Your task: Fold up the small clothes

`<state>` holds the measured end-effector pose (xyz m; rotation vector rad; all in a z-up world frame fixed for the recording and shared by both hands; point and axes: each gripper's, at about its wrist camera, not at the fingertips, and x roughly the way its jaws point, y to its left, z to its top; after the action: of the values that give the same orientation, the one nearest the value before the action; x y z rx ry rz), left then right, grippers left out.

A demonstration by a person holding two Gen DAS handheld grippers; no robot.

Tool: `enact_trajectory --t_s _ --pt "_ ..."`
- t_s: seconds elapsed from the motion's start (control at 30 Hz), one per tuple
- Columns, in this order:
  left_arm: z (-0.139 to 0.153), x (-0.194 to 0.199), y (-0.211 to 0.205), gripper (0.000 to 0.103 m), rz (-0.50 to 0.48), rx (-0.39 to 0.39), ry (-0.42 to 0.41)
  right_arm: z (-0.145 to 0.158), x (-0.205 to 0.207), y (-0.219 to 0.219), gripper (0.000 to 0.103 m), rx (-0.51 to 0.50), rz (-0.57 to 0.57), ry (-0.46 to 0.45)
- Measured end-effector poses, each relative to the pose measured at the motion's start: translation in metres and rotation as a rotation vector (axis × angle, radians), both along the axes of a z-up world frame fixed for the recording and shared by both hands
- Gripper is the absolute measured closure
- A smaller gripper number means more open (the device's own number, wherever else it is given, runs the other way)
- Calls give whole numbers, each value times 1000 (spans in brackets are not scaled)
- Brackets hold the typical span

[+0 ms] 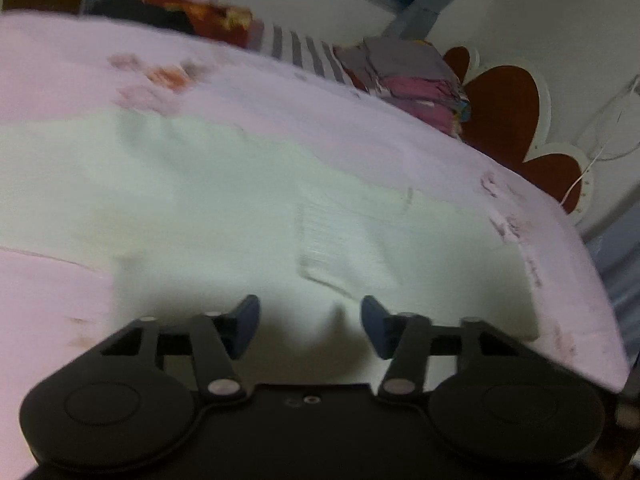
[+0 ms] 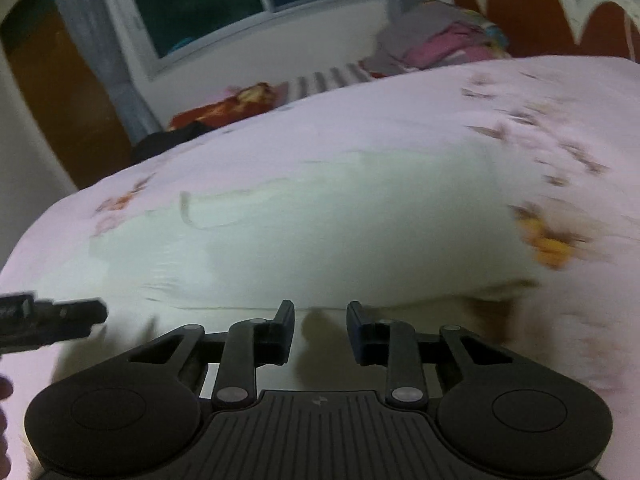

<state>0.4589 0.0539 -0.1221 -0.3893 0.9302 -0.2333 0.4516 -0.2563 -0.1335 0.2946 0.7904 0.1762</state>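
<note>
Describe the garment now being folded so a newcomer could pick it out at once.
On the pink floral bedspread, look at the near edge, not the folded clothes pile by the headboard. The pale white garment lies spread flat there, the only plain, unpatterned piece.

From where I hover, the pink floral bedsheet (image 2: 400, 120) spreads wide. At its far edge lies a striped cloth (image 1: 304, 54), with a red and yellow bundle (image 2: 240, 100) beside it. Behind the sheet's far corner rises a brown scalloped headboard (image 1: 504, 108). Beyond the sheet stands a dark window (image 2: 224, 4).
</note>
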Motion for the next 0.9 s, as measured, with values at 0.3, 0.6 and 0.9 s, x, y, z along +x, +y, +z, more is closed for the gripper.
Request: enact_trajectory --t_s 0.3,0.6,0.9 --pt "-26 40 -31 99 24 -19 33 -2 -14 -63 73 50 -88 39" --pt "5 6 15 100 101 49 -118 -9 -10 -68 73 77 -103 70" --pt "-5 -3 45 100 148 70 -98 -9 -6 -63 73 38 -101 72"
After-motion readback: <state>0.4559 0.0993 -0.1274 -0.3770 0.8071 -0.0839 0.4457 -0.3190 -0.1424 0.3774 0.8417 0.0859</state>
